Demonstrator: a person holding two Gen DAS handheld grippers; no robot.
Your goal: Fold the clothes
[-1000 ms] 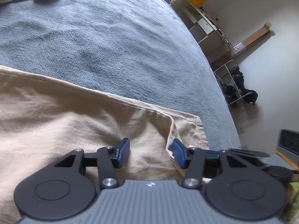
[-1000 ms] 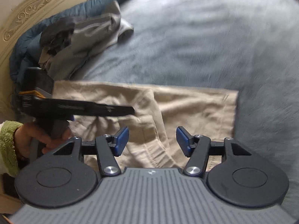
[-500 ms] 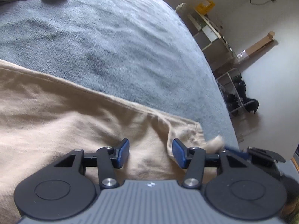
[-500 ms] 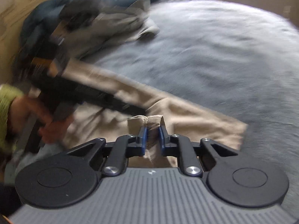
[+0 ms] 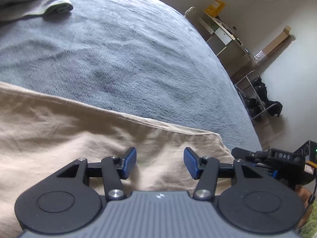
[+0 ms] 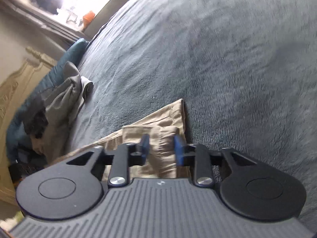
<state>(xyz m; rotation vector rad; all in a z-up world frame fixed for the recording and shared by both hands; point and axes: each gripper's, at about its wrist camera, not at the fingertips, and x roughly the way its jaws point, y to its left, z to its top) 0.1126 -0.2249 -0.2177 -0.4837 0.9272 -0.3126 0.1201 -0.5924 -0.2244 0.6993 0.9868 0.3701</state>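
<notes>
L gripper (image 5: 160, 161) hanging spread over tan pants (image 5: 79, 138), R gripper (image 6: 161, 148) jaws opening w/ pants fold between, on grey blanket (image 6: 237, 59).

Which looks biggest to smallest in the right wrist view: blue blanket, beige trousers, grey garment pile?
1. Blue blanket, fills most of the view.
2 and 3. Beige trousers, grey garment pile: similar; trousers nearer, partly hidden, so unranked.

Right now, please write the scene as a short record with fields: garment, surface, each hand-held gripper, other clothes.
garment: beige trousers, lying flat on the bed
surface: grey-blue blanket
left hand-held gripper: open above the beige cloth, gripping nothing
right hand-held gripper: jaws opening, a fold of the beige trousers between them
other clothes: grey garment heaped near the headboard
</notes>
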